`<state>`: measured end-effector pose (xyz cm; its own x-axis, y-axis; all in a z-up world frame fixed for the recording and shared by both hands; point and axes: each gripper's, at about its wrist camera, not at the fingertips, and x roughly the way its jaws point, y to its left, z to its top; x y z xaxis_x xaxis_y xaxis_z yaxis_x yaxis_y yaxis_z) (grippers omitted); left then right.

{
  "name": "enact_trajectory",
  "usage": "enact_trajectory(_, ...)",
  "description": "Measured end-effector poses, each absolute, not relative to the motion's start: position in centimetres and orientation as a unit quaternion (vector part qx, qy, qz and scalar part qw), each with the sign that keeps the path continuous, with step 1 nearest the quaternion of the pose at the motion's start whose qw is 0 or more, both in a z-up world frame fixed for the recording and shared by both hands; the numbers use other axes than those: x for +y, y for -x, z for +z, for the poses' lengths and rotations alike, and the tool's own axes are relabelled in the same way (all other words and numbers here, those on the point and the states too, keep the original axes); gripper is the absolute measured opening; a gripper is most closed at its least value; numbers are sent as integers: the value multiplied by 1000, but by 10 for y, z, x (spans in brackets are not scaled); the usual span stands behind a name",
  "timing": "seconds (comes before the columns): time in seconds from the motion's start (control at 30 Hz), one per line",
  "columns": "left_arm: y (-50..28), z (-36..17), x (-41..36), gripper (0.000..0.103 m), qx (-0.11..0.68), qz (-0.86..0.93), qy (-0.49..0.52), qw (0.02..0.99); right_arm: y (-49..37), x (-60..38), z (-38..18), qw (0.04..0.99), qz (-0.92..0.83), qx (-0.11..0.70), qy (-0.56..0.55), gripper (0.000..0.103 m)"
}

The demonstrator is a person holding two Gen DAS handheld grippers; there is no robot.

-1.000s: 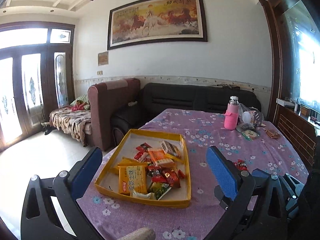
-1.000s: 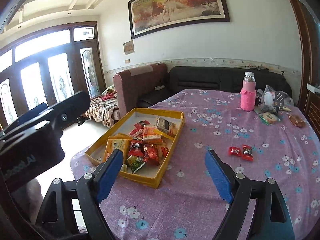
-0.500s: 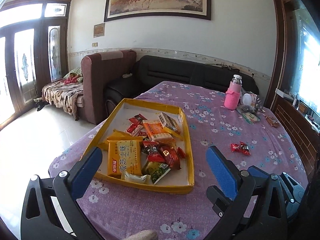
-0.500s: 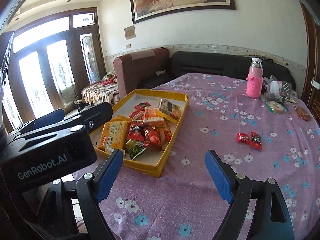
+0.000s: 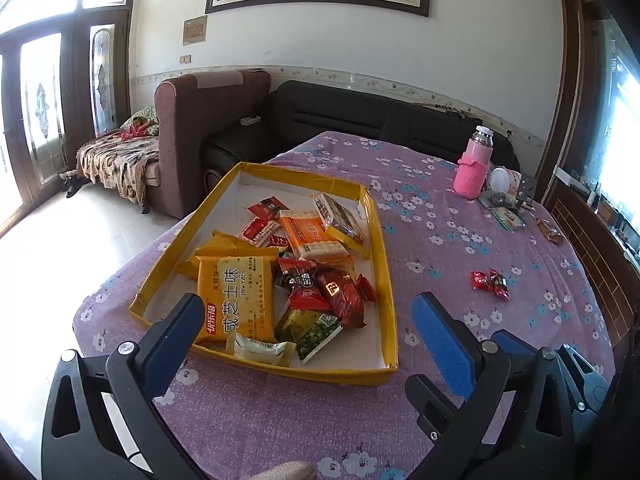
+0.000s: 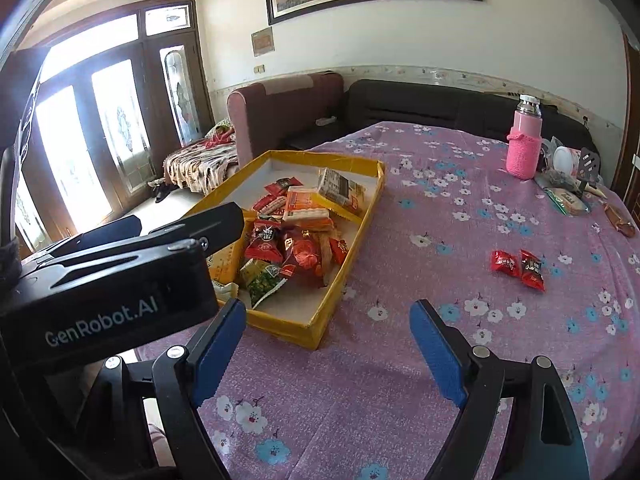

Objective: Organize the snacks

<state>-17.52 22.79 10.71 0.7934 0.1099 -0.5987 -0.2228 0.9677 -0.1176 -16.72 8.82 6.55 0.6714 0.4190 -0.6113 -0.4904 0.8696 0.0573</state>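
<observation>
A shallow yellow-rimmed tray (image 5: 387, 280) (image 6: 348, 248) lies on the purple flowered tablecloth, holding several snack packets, among them a big yellow biscuit pack (image 5: 236, 300). Two small red candy packets (image 5: 490, 283) (image 6: 518, 268) lie loose on the cloth to the tray's right. My left gripper (image 5: 308, 332) hovers open over the tray's near end, nothing between its blue pads. My right gripper (image 6: 328, 336) is open above the bare cloth beside the tray's near right corner, also empty. The left gripper's black body (image 6: 108, 276) fills the left of the right wrist view.
A pink bottle (image 5: 474, 164) (image 6: 525, 142) stands at the table's far right with a cluster of bags and small items (image 6: 572, 184) beside it. Sofas (image 5: 360, 120) stand behind the table. A blanket-covered seat (image 5: 116, 160) and glass doors are at the left.
Both grippers have come down and tilted toward the table, so the tray and the red candies appear larger and closer. Both stay open. Nothing on the table moved.
</observation>
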Motion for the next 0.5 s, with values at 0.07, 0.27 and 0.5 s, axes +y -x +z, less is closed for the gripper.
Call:
enact_trajectory(0.07,174,105,228,103,312,90,92,941,165,88,64,912,249,322,56,85)
enact_trajectory(0.27,170,102,229,103,319,90,92,939,162,90,58,908,249,332,58,85)
enact_trajectory(0.5,166,98,231,103,328,86,103,935,161,92,56,906,249,336,63,85)
